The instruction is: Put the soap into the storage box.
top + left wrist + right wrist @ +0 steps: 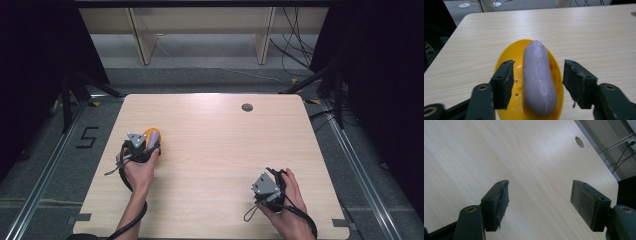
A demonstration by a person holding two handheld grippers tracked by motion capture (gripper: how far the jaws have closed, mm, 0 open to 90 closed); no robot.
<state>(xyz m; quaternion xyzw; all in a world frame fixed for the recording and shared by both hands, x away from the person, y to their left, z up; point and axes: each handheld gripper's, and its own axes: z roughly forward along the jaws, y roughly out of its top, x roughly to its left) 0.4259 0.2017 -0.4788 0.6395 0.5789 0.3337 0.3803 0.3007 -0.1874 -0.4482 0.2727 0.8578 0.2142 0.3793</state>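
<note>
One lilac soap bar is being carried lengthwise in a yellow oval dish with small drain holes, which is resting on the left part of the bench. The bar is being judged as light, stiff and probably slippery, its surface looking smooth and faintly chalky; a hold across its narrow middle, on the two long flanks, is being judged safest. The left hand-held gripper is being held wide open with one jaw on each side of the bar, neither pad touching it and nothing gripped. The right hand-held gripper is being kept well apart over bare bench, jaws spread wide and gripping nothing.
</note>
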